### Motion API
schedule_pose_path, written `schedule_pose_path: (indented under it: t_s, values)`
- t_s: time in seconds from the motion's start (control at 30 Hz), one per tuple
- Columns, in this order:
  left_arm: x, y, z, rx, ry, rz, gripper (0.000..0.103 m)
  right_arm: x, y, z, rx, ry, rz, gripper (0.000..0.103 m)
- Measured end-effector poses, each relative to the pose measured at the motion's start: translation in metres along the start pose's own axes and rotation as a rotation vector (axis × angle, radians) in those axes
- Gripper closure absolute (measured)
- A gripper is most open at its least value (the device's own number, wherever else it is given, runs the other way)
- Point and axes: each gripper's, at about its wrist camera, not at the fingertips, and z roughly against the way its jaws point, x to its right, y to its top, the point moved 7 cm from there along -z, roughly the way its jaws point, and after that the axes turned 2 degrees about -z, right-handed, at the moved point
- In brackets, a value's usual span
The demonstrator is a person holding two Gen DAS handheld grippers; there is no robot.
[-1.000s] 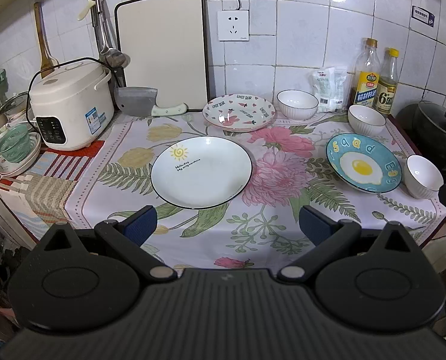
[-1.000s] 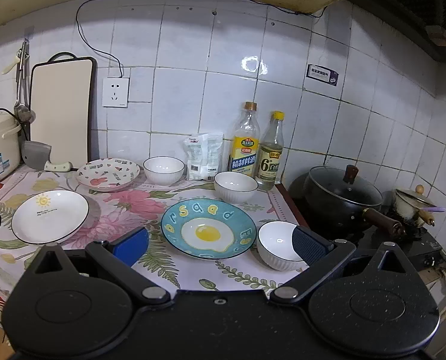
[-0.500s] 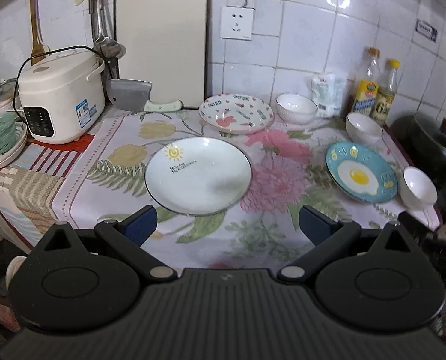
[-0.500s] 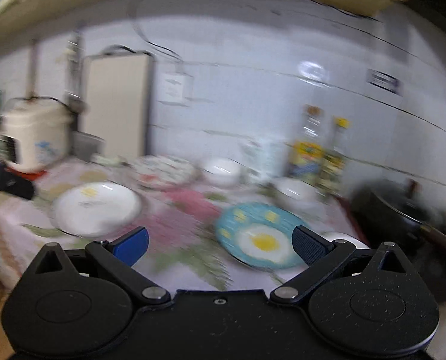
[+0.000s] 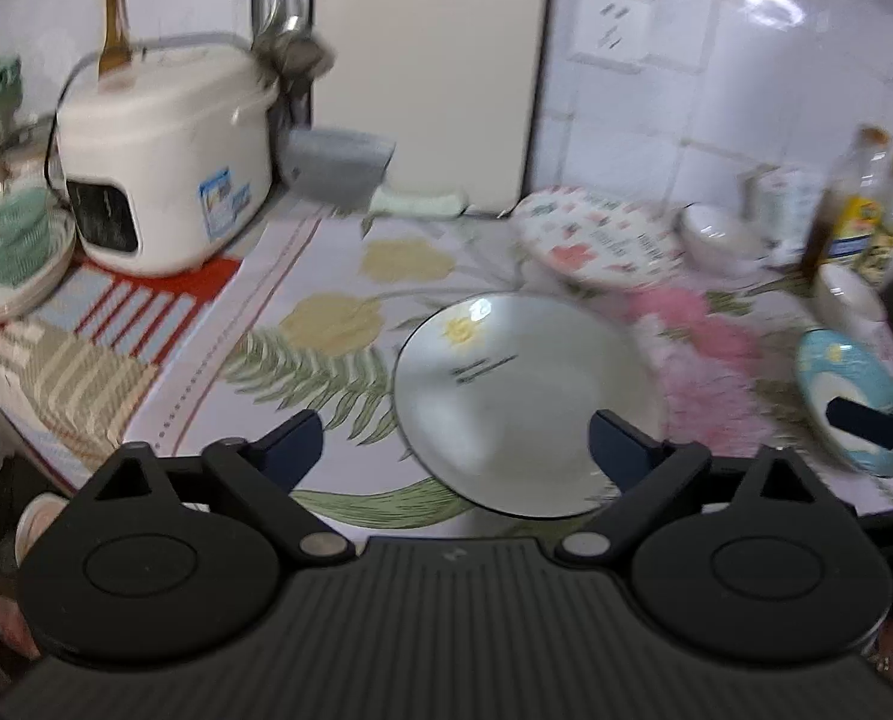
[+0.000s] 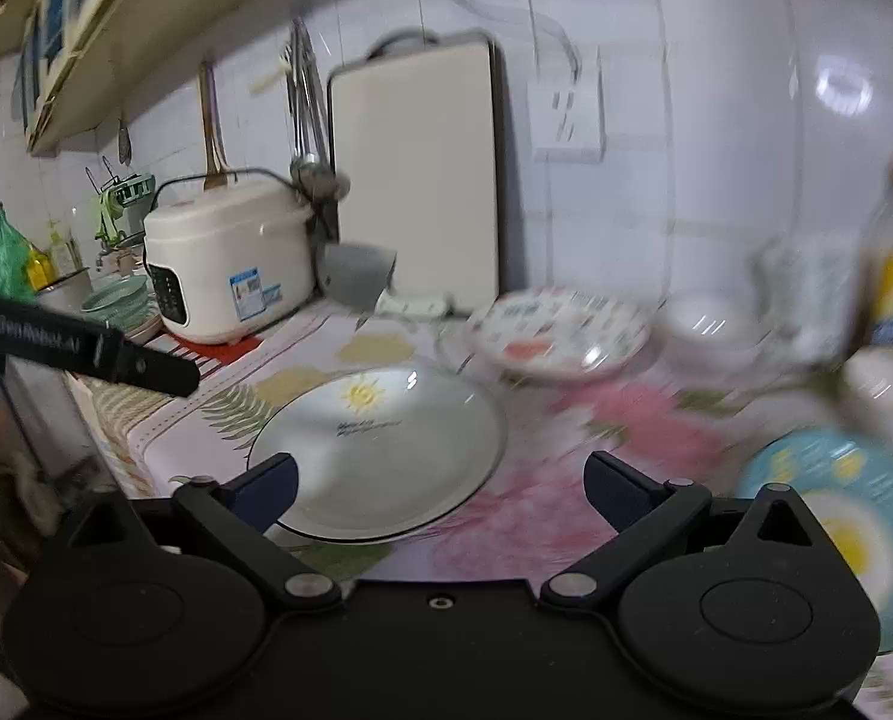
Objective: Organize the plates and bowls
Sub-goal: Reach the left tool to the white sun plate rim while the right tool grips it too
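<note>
White plate beside patterned plate.

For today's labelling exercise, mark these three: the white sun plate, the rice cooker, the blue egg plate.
white sun plate (image 5: pixel 524 402), left wrist view, bare centre.
rice cooker (image 6: pixel 230 258), right wrist view, front wall.
blue egg plate (image 5: pixel 836 384), left wrist view, inner surface.

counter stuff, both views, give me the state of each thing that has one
white sun plate: flat on the cloth, empty, not gripped
patterned plate: flat, empty
egg plate: flat on the cloth, empty
white bowl: upright
rice cooker: lid shut
left gripper: closing, nothing between its pads
right gripper: open, holding nothing
</note>
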Motion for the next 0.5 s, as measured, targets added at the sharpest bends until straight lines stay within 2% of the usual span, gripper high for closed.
schedule_pose_path:
  t_s: [0.1, 0.2, 0.37, 0.43, 0.5]
  values:
    - [-0.012, -0.006, -0.032, -0.029, -0.016, 0.037, 0.016, 0.003, -0.009, -0.036, -0.039, 0.053, -0.068, 0.006]
    - [-0.022, -0.017, -0.067, -0.081, -0.01, 0.077, 0.022, 0.009, -0.022, -0.068, -0.07, 0.053, -0.116, 0.013]
    - [-0.027, -0.025, -0.104, -0.106, -0.005, 0.088, 0.045, 0.016, -0.033, -0.096, -0.082, 0.049, -0.161, 0.024]
    - [-0.026, -0.025, -0.111, -0.097, -0.039, 0.094, 0.046, 0.018, -0.035, -0.103, -0.083, 0.046, -0.165, 0.03]
    - [-0.025, -0.026, -0.119, -0.111, -0.027, 0.078, 0.046, 0.023, -0.036, -0.111, -0.099, 0.045, -0.166, 0.035]
